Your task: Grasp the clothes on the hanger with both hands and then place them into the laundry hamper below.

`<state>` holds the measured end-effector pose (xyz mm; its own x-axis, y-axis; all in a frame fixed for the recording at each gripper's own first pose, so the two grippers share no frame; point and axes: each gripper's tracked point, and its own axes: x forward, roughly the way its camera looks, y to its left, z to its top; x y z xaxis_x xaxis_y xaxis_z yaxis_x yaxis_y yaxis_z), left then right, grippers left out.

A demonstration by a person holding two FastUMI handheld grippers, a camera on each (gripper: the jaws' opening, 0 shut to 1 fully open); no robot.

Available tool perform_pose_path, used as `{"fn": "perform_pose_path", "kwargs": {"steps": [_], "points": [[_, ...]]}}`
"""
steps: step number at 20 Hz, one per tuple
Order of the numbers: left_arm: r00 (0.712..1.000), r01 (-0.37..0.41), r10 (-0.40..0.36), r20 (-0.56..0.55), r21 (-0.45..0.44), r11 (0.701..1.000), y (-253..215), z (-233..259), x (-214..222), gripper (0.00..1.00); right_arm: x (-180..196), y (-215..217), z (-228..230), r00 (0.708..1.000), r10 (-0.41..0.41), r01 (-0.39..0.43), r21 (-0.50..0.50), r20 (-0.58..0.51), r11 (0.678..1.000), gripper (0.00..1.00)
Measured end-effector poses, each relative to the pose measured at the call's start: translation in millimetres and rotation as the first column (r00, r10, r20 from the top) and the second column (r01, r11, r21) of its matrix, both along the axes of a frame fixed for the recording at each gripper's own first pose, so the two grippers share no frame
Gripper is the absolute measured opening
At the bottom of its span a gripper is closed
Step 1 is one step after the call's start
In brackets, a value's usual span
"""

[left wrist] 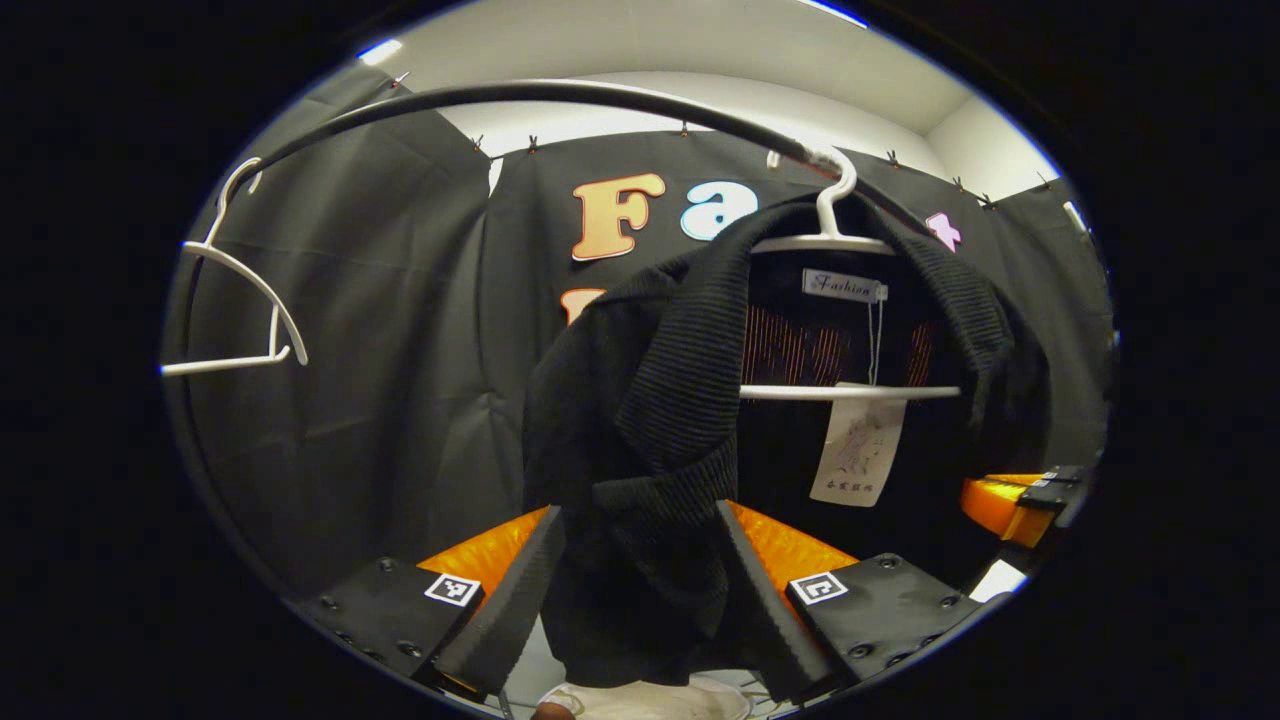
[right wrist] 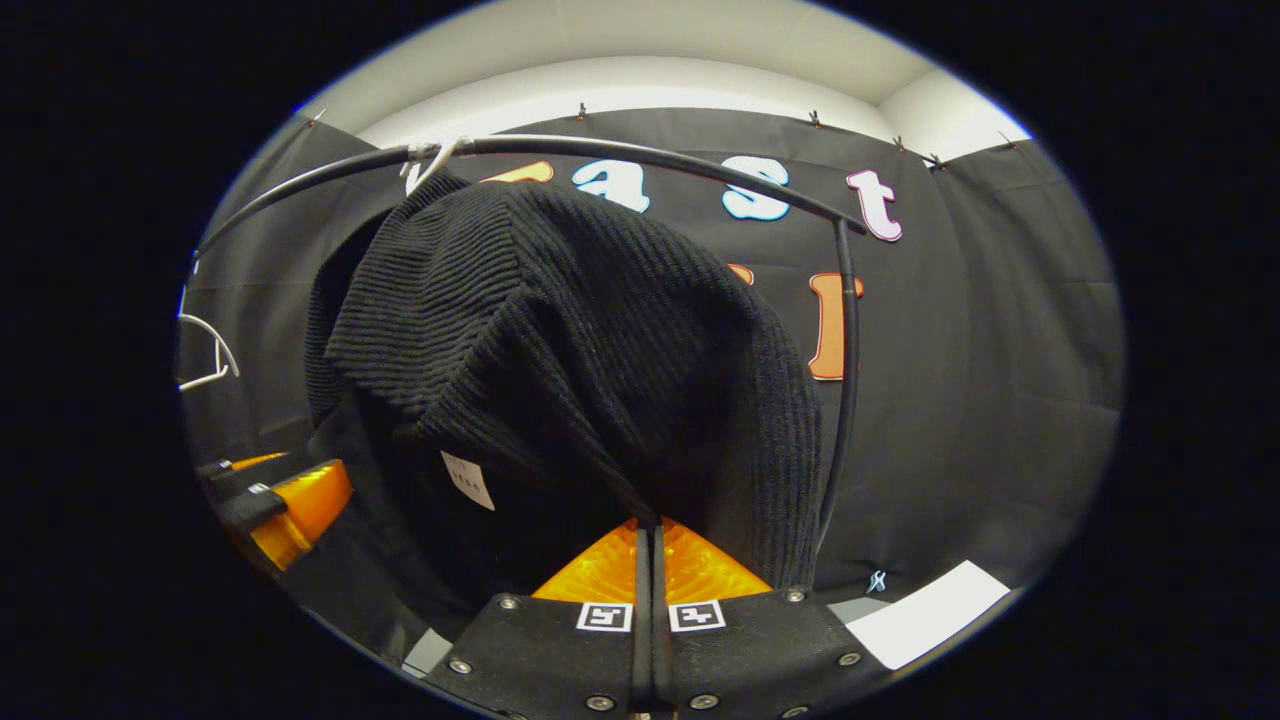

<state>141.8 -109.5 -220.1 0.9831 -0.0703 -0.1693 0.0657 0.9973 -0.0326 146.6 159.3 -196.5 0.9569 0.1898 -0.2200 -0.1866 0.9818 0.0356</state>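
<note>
So the black knit sweater [left wrist: 650, 420] was hanging off its white hanger [left wrist: 840, 240], which was hooked on the black rail [left wrist: 560, 95] up top. One shoulder had slid forward and was drooping down, probably because of how it was being tugged.

The left gripper [left wrist: 640, 590] had its jaws spread apart with a hanging fold of the knit sitting right between them, so I'd say it was lined up to bite but not pinching yet. The right gripper [right wrist: 650, 560] had its jaws squeezed together on the lower edge of the sweater, the fabric bunching right down to the tips, so that side looked grabbed.

A paper tag [left wrist: 858, 445] dangled inside the neck, and a spare empty hanger [left wrist: 245, 300] sat further along the rail. Couldn't spot the hamper, presumably it was somewhere below.

My guess: the left side needed to close next, then both could lift the thing off.
</note>
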Motion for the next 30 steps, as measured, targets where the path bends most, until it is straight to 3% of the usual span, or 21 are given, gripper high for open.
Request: {"fn": "perform_pose_path", "kwargs": {"steps": [7,8,10,13,14,17,22,24,25,28,30], "points": [[1.000,-0.002,0.001,-0.027,-0.038,0.999,-5.3,-25.6,22.9,0.93,-27.7,-33.7,47.4,0.997,0.005,-0.005,0.002,0.071,1.000,0.00],[1.000,-0.014,0.013,-0.027,-0.031,0.999,-2.2,-25.7,28.2,0.96,-28.4,-38.3,55.0,0.997,0.003,-0.003,0.002,0.081,1.000,0.07],[1.000,-0.017,0.017,-0.017,-0.003,1.000,-1.7,-23.4,37.3,0.93,-33.0,-49.5,68.6,0.995,-0.008,0.007,0.009,0.098,1.000,0.07],[0.998,-0.055,0.054,0.011,0.091,0.994,17.7,-13.2,43.9,0.57,-35.0,-62.9,95.2,0.992,-0.017,0.015,0.018,0.128,1.000,0.07],[0.998,-0.060,0.058,0.016,0.102,0.993,20.5,-10.1,45.0,0.45,-34.7,-67.9,105.5,0.990,-0.018,0.015,0.020,0.143,1.000,0.00],[1.000,-0.021,0.021,-0.001,0.119,0.993,19.1,-8.1,44.7,0.08,-29.9,-86.3,134.3,0.984,-0.005,0.001,0.019,0.180,1.000,0.00],[1.000,-0.005,0.005,0.006,0.121,0.993,34.5,18.2,36.2,0.07,-9.6,-116.7,178.0,0.970,0.003,-0.004,0.005,0.245,1.000,0.00],[1.000,-0.018,0.016,0.019,0.116,0.993,44.9,30.4,31.6,0.07,6.1,-124.8,181.8,0.967,0.017,-0.018,0.000,0.255,1.000,0.06],[0.999,-0.025,0.023,0.026,0.110,0.994,51.1,40.1,30.7,0.07,14.9,-126.1,184.7,0.967,0.029,-0.027,-0.011,0.254,1.000,0.00],[0.998,-0.055,0.050,0.048,0.108,0.993,73.5,55.6,32.4,0.07,46.5,-121.0,179.9,0.967,0.098,-0.097,-0.019,0.237,0.995,0.00],[0.995,-0.087,0.081,0.055,0.118,0.989,87.0,60.9,34.5,0.10,71.7,-112.1,168.2,0.969,0.158,-0.168,0.040,0.192,0.985,0.00]]}}
